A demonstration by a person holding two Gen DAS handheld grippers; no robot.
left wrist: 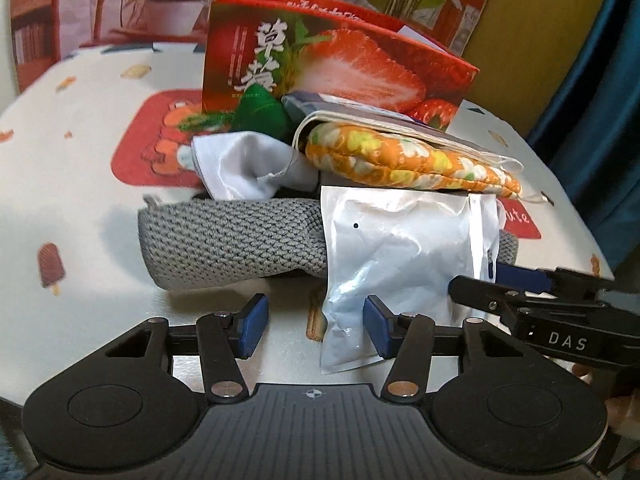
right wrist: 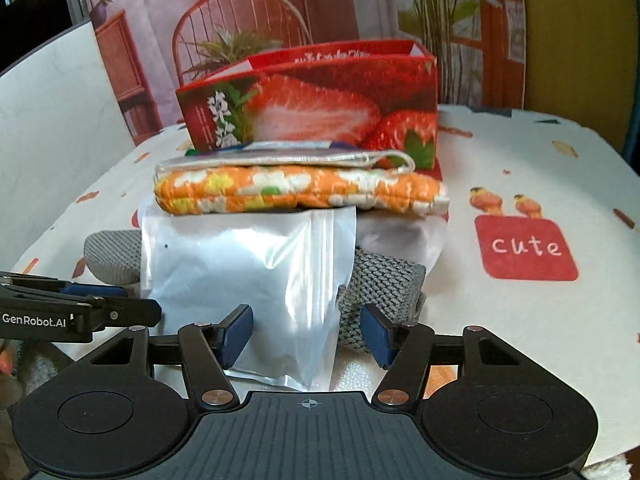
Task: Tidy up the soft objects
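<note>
A pile of soft things lies before a red strawberry box (left wrist: 320,56) (right wrist: 320,100). An orange floral pad (left wrist: 408,160) (right wrist: 296,192) with a pale cloth pouch (left wrist: 400,124) (right wrist: 280,160) on it tops the pile. Under them lie a grey knitted roll (left wrist: 232,240) (right wrist: 380,284), a white cloth (left wrist: 240,164) and a white plastic packet (left wrist: 400,256) (right wrist: 248,280). My left gripper (left wrist: 316,328) is open and empty, its jaws at the packet's lower edge. My right gripper (right wrist: 306,336) is open and empty, its jaws either side of the packet.
The pile sits on a white tablecloth (left wrist: 80,184) (right wrist: 520,184) printed with red patches and ice lollies. A green soft thing (left wrist: 256,116) lies against the box. A printed backdrop of chair and plants (right wrist: 280,20) hangs behind. The right gripper shows at right in the left wrist view (left wrist: 520,288).
</note>
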